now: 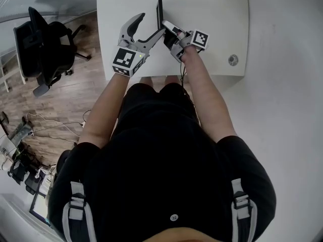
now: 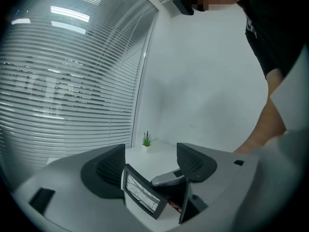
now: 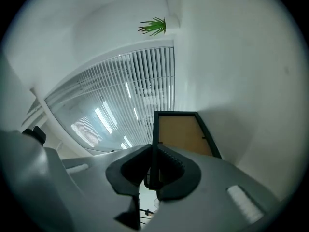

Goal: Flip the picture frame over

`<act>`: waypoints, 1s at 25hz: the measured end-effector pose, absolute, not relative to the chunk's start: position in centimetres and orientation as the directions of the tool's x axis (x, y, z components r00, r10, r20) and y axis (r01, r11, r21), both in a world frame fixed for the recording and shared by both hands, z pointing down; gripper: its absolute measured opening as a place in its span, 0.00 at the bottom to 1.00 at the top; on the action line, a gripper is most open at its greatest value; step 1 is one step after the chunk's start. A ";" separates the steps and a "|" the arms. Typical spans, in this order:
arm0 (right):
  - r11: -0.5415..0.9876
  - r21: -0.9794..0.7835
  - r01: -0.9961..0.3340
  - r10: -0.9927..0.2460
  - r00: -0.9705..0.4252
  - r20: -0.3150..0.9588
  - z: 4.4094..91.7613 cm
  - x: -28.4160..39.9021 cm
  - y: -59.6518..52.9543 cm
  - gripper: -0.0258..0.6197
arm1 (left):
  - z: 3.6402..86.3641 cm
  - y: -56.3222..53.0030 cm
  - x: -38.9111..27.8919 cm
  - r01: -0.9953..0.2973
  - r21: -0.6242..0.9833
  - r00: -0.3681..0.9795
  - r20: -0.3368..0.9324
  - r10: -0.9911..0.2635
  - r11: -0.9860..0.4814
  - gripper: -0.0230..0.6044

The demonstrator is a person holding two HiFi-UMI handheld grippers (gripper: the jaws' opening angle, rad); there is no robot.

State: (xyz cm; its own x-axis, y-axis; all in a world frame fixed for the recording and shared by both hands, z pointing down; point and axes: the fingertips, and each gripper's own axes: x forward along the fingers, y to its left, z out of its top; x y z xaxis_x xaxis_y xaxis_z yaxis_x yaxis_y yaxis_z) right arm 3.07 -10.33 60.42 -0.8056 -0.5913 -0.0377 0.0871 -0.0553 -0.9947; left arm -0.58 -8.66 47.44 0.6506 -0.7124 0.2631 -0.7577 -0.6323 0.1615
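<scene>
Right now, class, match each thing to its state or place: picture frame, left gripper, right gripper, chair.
Things:
1 picture frame
2 left gripper
3 right gripper
4 chair

States or places:
A open
B on the wooden floor
C turned up on edge
D shut on the picture frame

Pairs: 1-C, 2-A, 3-D, 4-B

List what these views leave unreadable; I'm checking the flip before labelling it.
Head view: the picture frame stands edge-on, so neither face shows.
Left gripper view: the drawing in it is too small to read.
Right gripper view: the right gripper has its shut jaws over the frame's near edge; its front faces away.
</scene>
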 end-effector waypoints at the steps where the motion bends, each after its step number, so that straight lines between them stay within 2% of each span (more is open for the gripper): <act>1: -0.058 -0.993 0.102 -0.593 -0.803 -0.047 60.6 3.1 -10.3 0.12 | 47.5 -8.6 -0.5 -0.757 0.160 0.651 0.263 -0.712 -0.633 0.57; 10: -0.046 -0.993 0.105 -0.608 -0.792 -0.056 61.2 4.2 -10.5 0.12 | 48.1 -8.1 -0.4 -0.759 0.160 0.648 0.279 -0.709 -0.631 0.57; 25: 0.000 -0.989 -0.149 -0.648 -0.753 0.114 61.6 7.7 -11.6 0.13 | 47.3 -8.1 0.8 -0.745 0.157 0.664 0.272 -0.697 -0.648 0.57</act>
State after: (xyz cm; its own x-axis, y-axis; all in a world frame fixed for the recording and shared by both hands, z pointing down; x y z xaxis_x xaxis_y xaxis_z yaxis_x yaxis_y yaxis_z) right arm 7.74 -11.64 61.65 -0.7530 -0.6481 0.1135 -0.1491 0.0000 -0.9888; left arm 0.79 -8.13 47.26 0.6636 -0.6968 0.2722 -0.7451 -0.6484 0.1566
